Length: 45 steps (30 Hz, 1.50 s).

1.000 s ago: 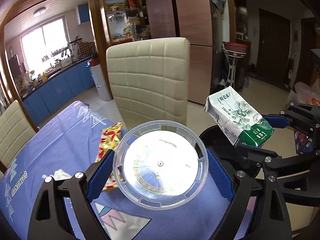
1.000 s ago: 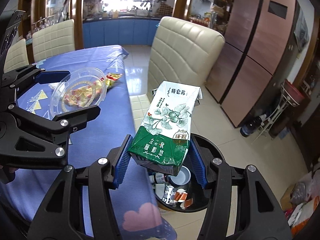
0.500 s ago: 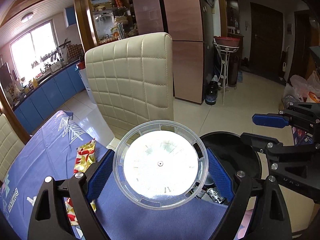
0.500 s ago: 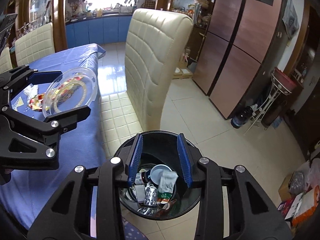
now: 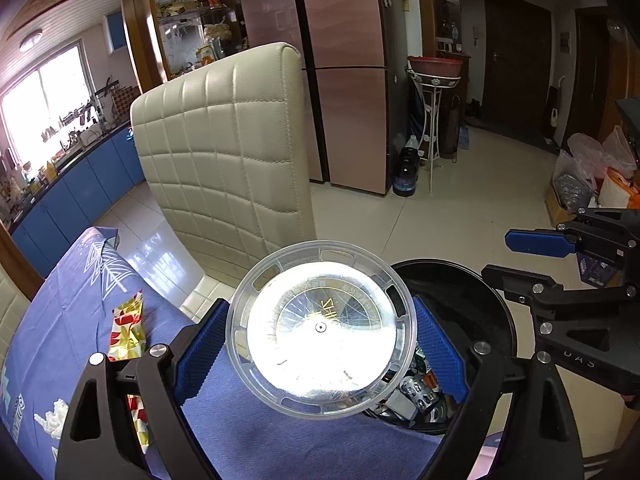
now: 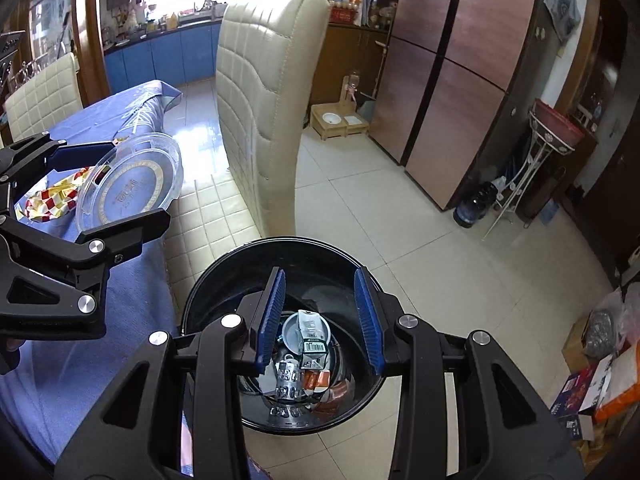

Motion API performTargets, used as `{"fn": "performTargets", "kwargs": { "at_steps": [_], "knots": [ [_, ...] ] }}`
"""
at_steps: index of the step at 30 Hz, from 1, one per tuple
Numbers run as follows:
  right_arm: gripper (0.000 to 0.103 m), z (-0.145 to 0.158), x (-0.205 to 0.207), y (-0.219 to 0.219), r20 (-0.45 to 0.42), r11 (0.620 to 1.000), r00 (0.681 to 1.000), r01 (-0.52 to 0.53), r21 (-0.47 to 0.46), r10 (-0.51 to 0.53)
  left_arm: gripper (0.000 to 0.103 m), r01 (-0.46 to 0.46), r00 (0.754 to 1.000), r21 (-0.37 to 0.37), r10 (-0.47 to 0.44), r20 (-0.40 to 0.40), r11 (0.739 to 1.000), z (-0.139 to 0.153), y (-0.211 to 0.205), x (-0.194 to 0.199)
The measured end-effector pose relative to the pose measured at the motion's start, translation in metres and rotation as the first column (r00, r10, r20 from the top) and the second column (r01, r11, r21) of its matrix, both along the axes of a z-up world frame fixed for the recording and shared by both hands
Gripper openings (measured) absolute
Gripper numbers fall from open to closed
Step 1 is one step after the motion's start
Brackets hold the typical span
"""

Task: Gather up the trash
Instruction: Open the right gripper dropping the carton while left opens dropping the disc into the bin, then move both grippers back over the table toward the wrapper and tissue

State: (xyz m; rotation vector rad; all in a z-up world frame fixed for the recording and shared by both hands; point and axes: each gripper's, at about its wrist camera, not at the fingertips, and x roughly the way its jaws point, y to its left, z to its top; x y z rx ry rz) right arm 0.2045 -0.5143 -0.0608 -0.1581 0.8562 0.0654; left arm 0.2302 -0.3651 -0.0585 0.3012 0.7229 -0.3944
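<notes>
1. My right claw (image 6: 320, 316) hangs above the black trash bin (image 6: 208, 300), its blue pads apart with nothing between them.
2. Cans, a carton and wrappers lie inside the bin.
3. At left, my left claw (image 6: 108, 180) grips a clear plastic lid (image 6: 132, 184) over the blue table (image 6: 52, 360).
4. A cream chair (image 6: 260, 120) stands behind the bin.

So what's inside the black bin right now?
The bin holds a carton, a pale cup, a crushed can and orange scraps. Anything beneath that pile is covered.
</notes>
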Motion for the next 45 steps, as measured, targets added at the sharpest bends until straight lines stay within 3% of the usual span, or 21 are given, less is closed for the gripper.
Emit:
{"fn": "performTargets", "kwargs": {
  "at_steps": [18, 22, 36, 37, 39, 45],
  "knots": [
    [0.039, 0.000, -0.012, -0.026, -0.001, 0.995, 0.995, 0.095, -0.001, -0.095, 0.087, 0.090, 0.995, -0.030, -0.091, -0.029, 0.995, 0.002, -0.030, -0.002],
    [0.039, 0.001, -0.015, -0.033, 0.000, 0.994, 0.994, 0.113, 0.003, -0.113, 0.093, 0.089, 0.995, -0.059, -0.092, -0.038, 0.994, 0.005, -0.031, -0.003],
    [0.039, 0.007, -0.027, -0.025, 0.004, 0.994, 0.994, 0.108, 0.005, -0.108, 0.093, 0.068, 0.997, -0.063, -0.071, -0.042, 0.996, 0.009, -0.018, -0.015],
    [0.042, 0.007, -0.027, -0.022, 0.004, 0.995, 0.995, 0.103, 0.001, -0.103, 0.093, 0.061, 0.997, -0.067, -0.064, -0.039, 0.996, 0.010, -0.014, -0.017],
    [0.068, 0.009, -0.028, -0.015, 0.020, 0.995, 0.995, 0.095, -0.010, -0.095, 0.093, 0.042, 0.999, -0.068, -0.045, -0.031, 0.997, 0.012, -0.007, -0.020],
    [0.069, 0.015, -0.030, 0.015, 0.042, 1.000, 0.999, 0.023, -0.022, -0.022, 0.093, -0.033, 0.999, -0.071, 0.032, -0.025, 0.997, 0.017, 0.027, -0.028]
  ]
}}
